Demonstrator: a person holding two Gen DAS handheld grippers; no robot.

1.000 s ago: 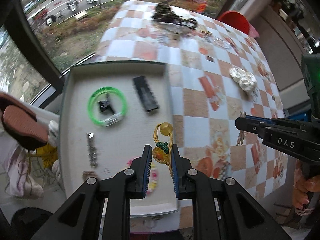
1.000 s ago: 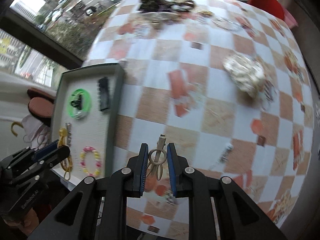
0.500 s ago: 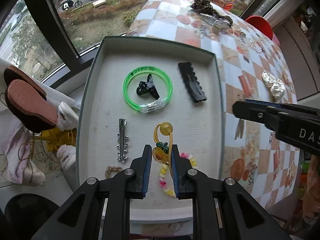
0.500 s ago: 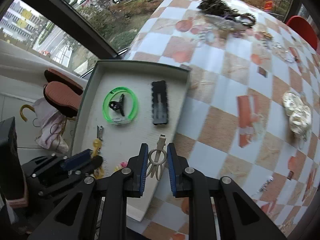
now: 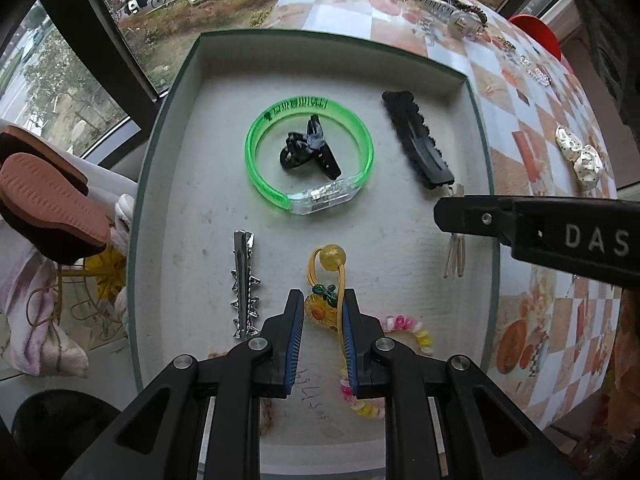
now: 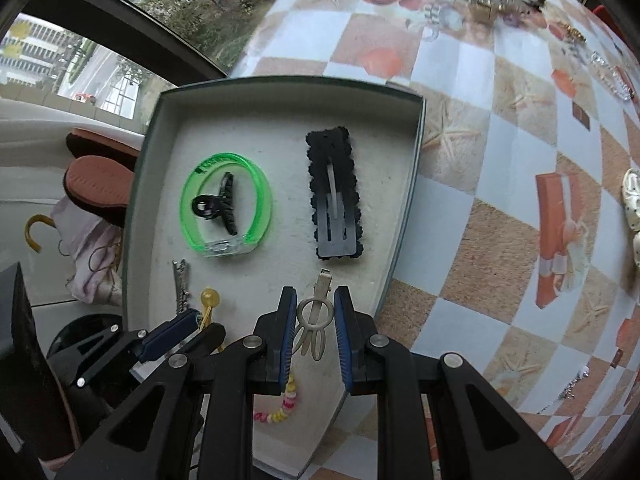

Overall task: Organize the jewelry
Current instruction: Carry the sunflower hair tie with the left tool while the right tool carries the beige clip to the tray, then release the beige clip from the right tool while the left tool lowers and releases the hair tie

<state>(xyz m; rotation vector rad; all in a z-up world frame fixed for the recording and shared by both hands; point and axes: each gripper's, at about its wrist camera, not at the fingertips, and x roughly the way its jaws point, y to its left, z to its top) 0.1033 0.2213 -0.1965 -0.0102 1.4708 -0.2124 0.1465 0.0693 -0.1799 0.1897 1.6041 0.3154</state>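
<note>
Two handheld grippers, both matte black plastic with angular, cut-out linkage arms joined by round silver screws. The left gripper (image 5: 322, 320) carries blue ribbed pads (image 5: 295, 336) on its inner finger faces; the right gripper (image 6: 316, 322) matches it, with white letters "DAS" (image 5: 596, 238) printed along its side.
</note>
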